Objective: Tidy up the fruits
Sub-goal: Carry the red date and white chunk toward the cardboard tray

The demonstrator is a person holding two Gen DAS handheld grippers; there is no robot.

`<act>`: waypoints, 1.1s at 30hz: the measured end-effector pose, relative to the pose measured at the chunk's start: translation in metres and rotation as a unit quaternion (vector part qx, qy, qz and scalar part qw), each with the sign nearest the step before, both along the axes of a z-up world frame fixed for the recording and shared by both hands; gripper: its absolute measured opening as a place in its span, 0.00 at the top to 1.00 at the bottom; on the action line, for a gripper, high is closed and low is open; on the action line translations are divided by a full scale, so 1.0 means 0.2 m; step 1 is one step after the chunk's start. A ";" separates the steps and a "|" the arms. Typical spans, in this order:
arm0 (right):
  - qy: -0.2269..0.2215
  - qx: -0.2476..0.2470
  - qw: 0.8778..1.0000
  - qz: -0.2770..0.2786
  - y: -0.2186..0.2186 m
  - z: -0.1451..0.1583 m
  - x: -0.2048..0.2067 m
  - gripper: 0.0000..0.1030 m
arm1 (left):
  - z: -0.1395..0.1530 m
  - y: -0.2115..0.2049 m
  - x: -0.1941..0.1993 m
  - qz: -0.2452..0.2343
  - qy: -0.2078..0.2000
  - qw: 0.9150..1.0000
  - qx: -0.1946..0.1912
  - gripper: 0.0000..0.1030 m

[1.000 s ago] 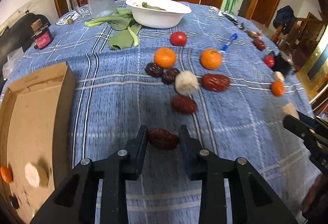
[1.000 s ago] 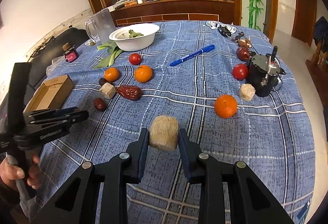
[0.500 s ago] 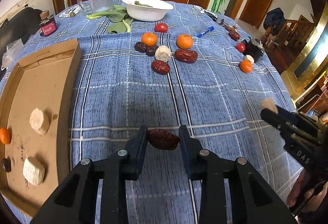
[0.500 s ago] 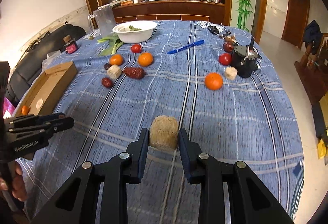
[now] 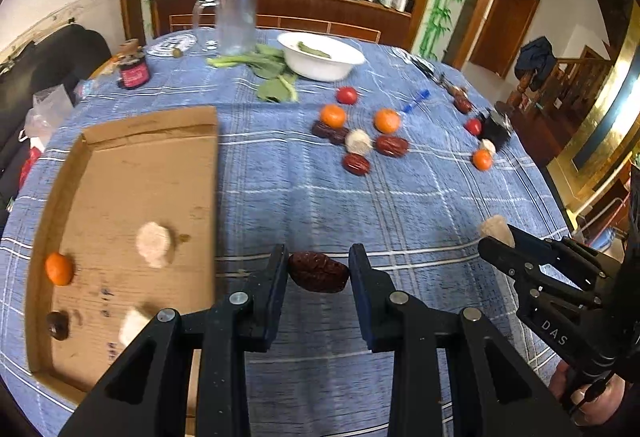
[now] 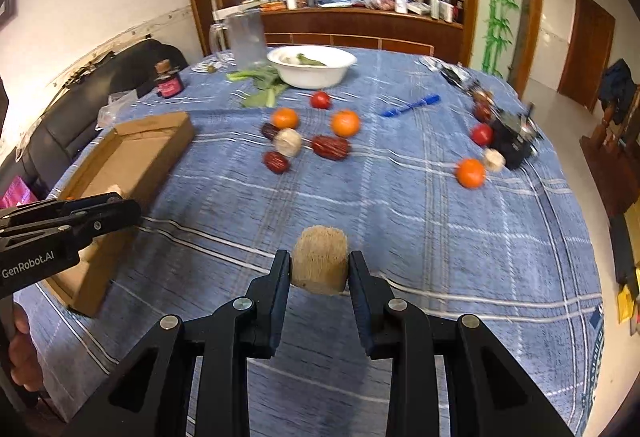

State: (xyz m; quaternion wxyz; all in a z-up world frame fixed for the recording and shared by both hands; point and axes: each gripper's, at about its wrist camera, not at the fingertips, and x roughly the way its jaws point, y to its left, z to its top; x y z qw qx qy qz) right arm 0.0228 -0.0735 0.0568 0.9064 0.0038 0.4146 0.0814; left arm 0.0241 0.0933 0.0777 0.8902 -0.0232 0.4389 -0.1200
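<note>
Left wrist: left gripper clamps a date; right gripper pinches a tan, perhaps fibrous chunk above blue plaid tablecloth.

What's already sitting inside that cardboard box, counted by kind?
Inside the cardboard box:
orange: 1
pale chunks: 2
dark date: 1
Total: 4

Left gripper reads "GenRobot.AI"; right gripper "DAS".
</note>
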 end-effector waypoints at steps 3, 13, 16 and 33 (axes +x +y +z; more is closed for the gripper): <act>-0.005 -0.001 1.000 0.015 0.11 0.03 0.03 0.70 | 0.03 0.11 0.01 0.014 -0.006 1.000 -0.002 0.71; -0.009 0.001 0.997 0.081 0.54 0.08 0.21 0.69 | 0.05 0.59 0.10 0.097 -0.011 0.995 0.005 0.71; -0.008 0.005 0.995 0.103 0.67 0.09 0.27 0.69 | 0.04 0.73 0.14 0.123 -0.010 0.992 0.011 0.71; 0.043 0.004 0.983 0.177 1.24 -0.12 0.68 0.69 | -0.18 1.07 0.42 0.165 0.038 0.985 0.044 0.71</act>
